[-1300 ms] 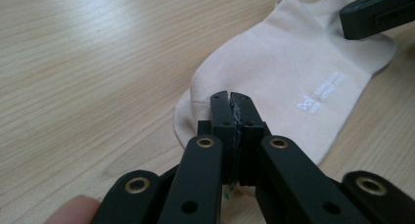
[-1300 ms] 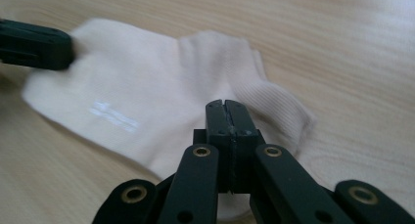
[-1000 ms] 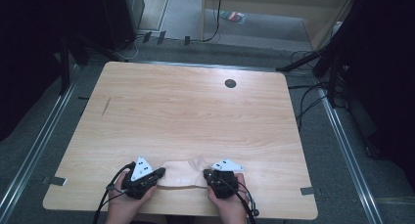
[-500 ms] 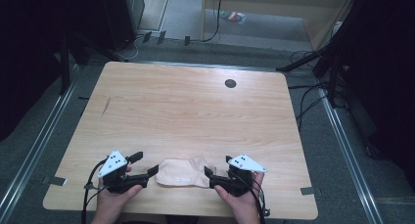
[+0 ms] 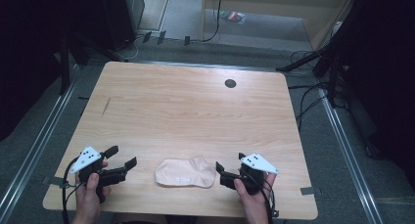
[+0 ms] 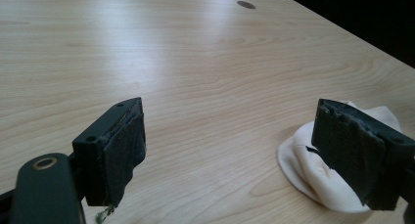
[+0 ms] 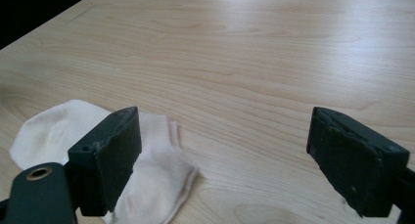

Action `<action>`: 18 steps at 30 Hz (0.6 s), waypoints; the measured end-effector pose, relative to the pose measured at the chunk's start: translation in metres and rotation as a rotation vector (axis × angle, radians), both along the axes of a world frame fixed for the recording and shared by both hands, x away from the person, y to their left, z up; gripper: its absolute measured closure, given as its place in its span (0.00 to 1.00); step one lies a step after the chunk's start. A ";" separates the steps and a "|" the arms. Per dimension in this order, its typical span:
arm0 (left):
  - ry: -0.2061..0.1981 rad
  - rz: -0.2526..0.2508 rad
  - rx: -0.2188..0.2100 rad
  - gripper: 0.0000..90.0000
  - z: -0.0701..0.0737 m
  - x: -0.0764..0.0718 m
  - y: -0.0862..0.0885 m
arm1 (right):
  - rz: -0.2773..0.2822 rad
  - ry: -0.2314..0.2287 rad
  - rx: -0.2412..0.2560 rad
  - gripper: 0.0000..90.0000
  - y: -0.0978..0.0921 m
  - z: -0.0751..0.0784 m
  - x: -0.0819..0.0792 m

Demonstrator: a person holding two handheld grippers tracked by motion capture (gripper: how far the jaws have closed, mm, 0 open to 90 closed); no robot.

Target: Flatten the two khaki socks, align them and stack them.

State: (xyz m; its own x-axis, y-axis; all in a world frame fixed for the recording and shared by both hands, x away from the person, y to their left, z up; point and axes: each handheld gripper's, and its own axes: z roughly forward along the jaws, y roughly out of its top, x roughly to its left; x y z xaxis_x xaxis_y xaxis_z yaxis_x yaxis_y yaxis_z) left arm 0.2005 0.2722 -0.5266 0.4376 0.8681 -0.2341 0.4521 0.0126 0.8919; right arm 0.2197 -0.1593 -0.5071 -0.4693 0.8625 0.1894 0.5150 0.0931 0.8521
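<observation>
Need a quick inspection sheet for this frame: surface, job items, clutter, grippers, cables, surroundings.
Surface: light wooden table, bare apart from a dark round grommet near the far edge.
Job's things: one cream sock lying flat near the front edge, between the two grippers, held by neither.
Clutter: nothing seen on the table.
Grippers: left gripper open, apart from the sock; right gripper open, close beside the sock's edge.
Cables: one trails from each gripper off the front edge; more cables lie on the floor at the right.
Surroundings: grey floor, metal rails either side, dark stands behind.
</observation>
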 end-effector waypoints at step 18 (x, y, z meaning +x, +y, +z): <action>0.006 0.119 0.031 0.15 -0.006 0.003 0.038 | -0.125 0.000 -0.008 0.15 -0.053 -0.004 0.008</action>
